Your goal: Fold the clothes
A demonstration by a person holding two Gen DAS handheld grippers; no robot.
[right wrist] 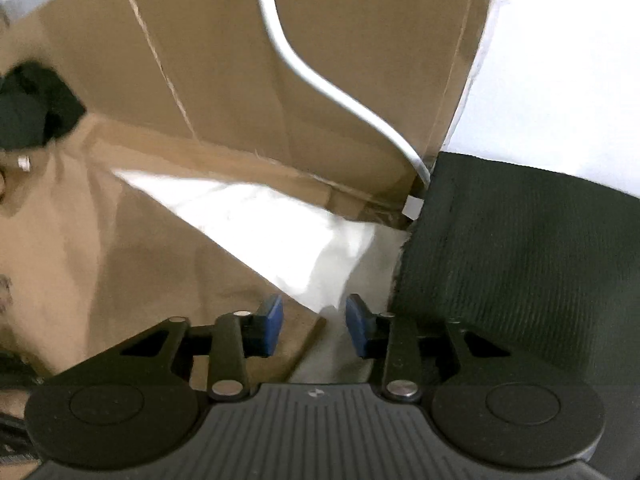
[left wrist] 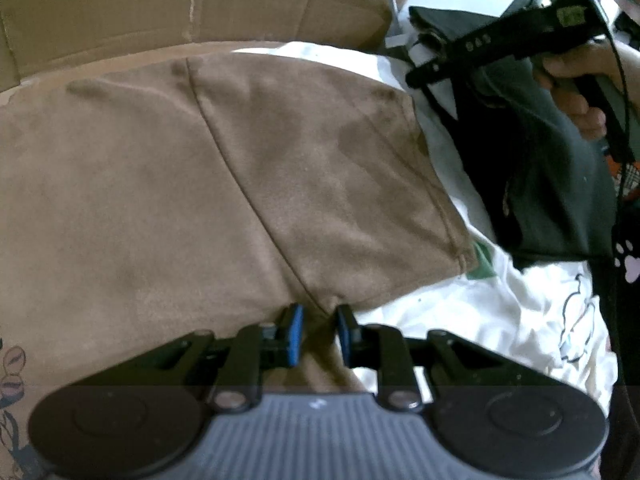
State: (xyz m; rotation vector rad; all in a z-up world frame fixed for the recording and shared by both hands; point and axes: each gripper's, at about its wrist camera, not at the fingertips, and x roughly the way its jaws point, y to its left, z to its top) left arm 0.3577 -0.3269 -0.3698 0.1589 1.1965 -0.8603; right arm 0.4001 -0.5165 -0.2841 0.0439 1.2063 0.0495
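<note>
Brown shirt [left wrist: 224, 184] spread across most of the left wrist view, sleeve reaching toward centre right, seam running diagonally down to the bottom centre. Left gripper [left wrist: 318, 334] at bottom centre, narrow, blue pads pinching a fold of brown cloth at the sleeve's base. White garment [left wrist: 500, 312] with printed outlines lying beneath, lower right. Black garment [left wrist: 552, 184] at right, partly over the white one. Right gripper [left wrist: 448, 60] seen only here from outside, upper right, held in a hand [left wrist: 576, 92]; jaw state not readable from this angle. Cardboard box [left wrist: 192, 4] along the top.

Right wrist view: right gripper [right wrist: 314, 330] at bottom centre, blue pads apart, edge of brown shirt [right wrist: 120, 240] and white garment [right wrist: 288, 236] lying in the gap, no pad pressing cloth. Black garment [right wrist: 520, 264] at right shows ribbed weave, not discernible in the other view. White cable [right wrist: 316, 76] curving down over cardboard box [right wrist: 352, 60], upper centre.
</note>
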